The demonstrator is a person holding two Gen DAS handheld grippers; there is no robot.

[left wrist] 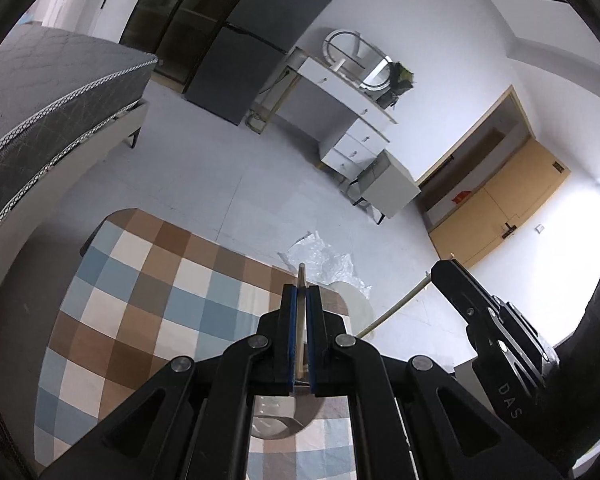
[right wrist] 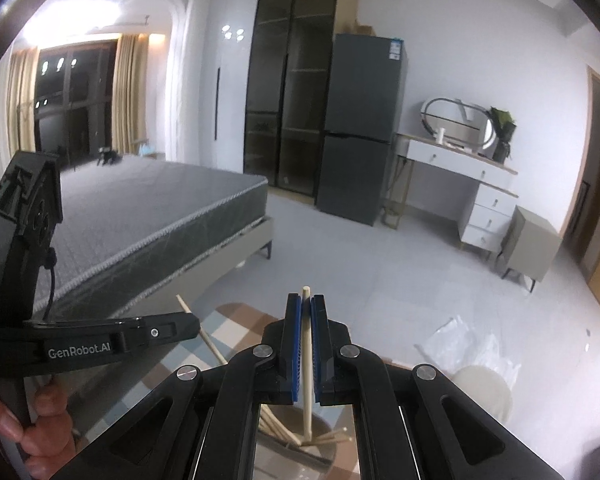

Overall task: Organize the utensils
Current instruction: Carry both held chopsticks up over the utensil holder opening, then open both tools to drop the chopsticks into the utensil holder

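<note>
Pale wooden chopstick (left wrist: 301,320) upright, pinched between left gripper's blue pads, second pale wooden chopstick (right wrist: 307,360) upright in right gripper's pads, lower end among loose pale chopsticks (right wrist: 284,430) fanned in clear glass cup (right wrist: 300,452) on checked cloth

In the left wrist view, the lower end of the chopstick (left wrist: 301,322) disappears behind the left gripper (left wrist: 300,300), whose body hides most of a glass container (left wrist: 268,424) at bottom centre. In the right wrist view, the right gripper (right wrist: 306,312) covers the cluster of chopsticks (right wrist: 300,434) below it, and a hand (right wrist: 40,432) is cut off at lower left
</note>
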